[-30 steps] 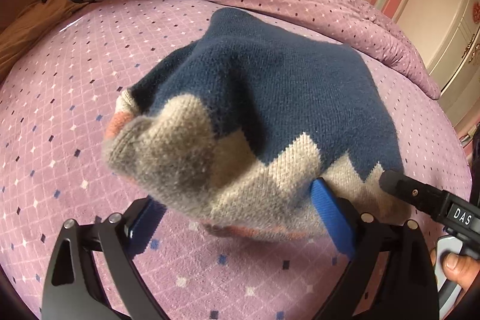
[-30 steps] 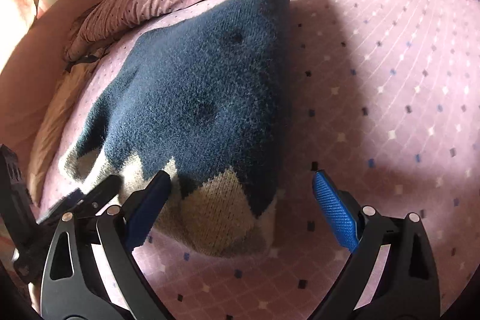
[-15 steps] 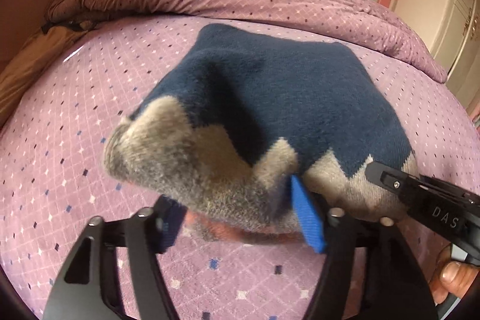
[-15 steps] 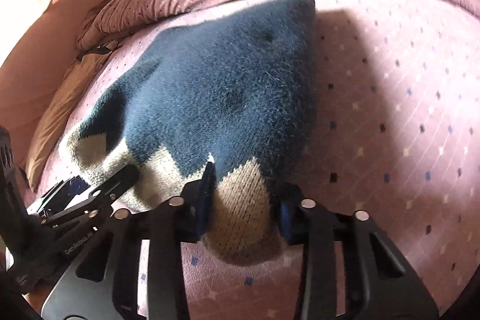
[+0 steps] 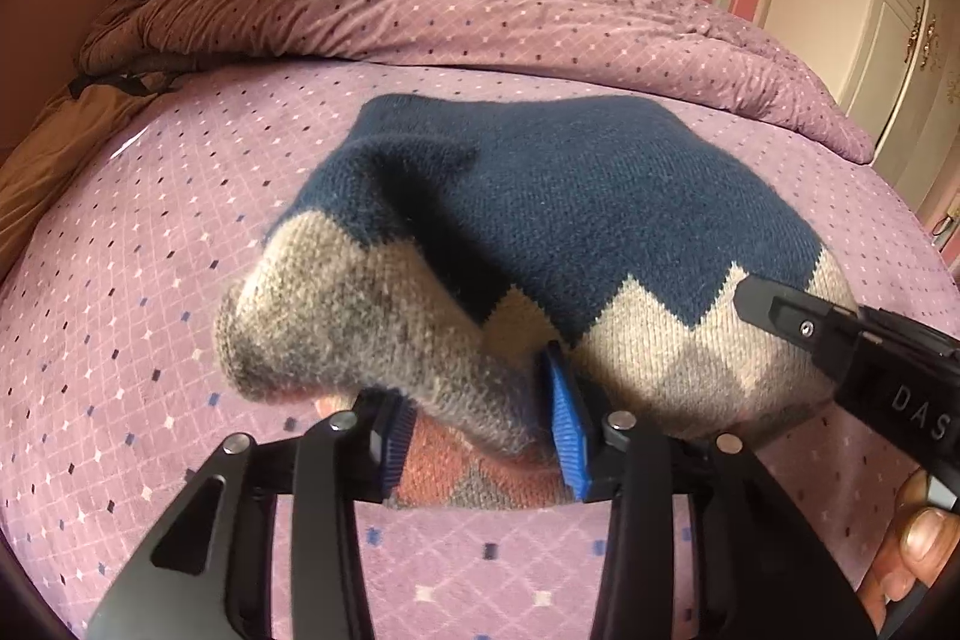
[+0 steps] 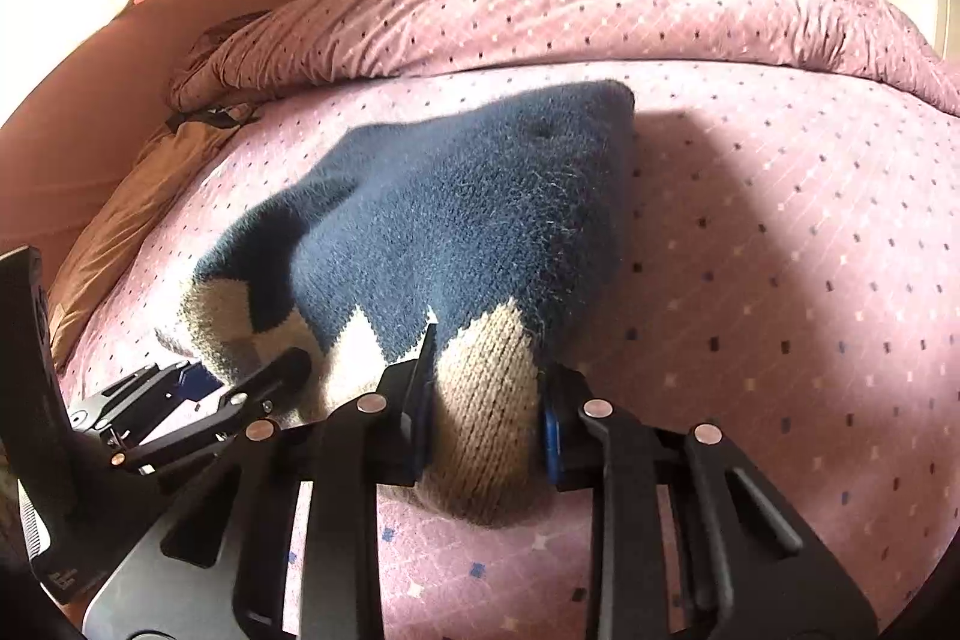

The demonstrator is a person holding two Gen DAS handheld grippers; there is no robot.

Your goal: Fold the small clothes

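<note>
The sweater (image 5: pixel 576 214) looks soft, thick and floppy, so it will likely bend and sag when lifted. It is probably light and not slippery, because the wool is fuzzy. The best place to hold it seems to be the bottom edge, near each corner. It is dark blue on top, with a zigzag of cream and grey below and some orange underneath. It lies on the purple bed cover (image 5: pixel 150 280). The left gripper (image 5: pixel 480 436) is squeezed onto the grey edge. The right gripper (image 6: pixel 486 430) is pinched tight on the cream corner.
</note>
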